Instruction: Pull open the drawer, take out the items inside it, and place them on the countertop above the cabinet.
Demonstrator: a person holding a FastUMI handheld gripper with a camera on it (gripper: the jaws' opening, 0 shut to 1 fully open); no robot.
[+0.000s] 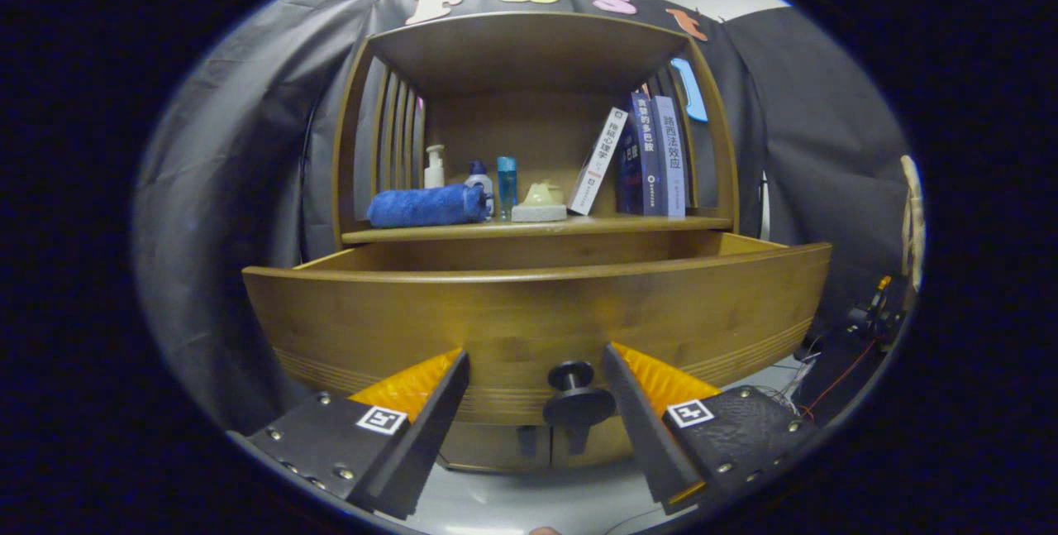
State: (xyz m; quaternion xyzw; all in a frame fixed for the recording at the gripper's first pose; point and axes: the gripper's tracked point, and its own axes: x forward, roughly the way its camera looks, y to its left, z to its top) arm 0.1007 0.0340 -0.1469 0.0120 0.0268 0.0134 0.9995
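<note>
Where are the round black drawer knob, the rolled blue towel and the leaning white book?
Round black drawer knob [571,374], gripper view, between the open fingers: its face.
Rolled blue towel [426,206], gripper view: its middle.
Leaning white book [598,160], gripper view: its spine.

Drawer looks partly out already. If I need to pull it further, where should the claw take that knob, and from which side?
Grip the round knob on the drawer front, coming straight on from the front. It stands proud on a short stem between the fingers of the open claw, nearer one finger, so centre first, then close across its head.
</note>
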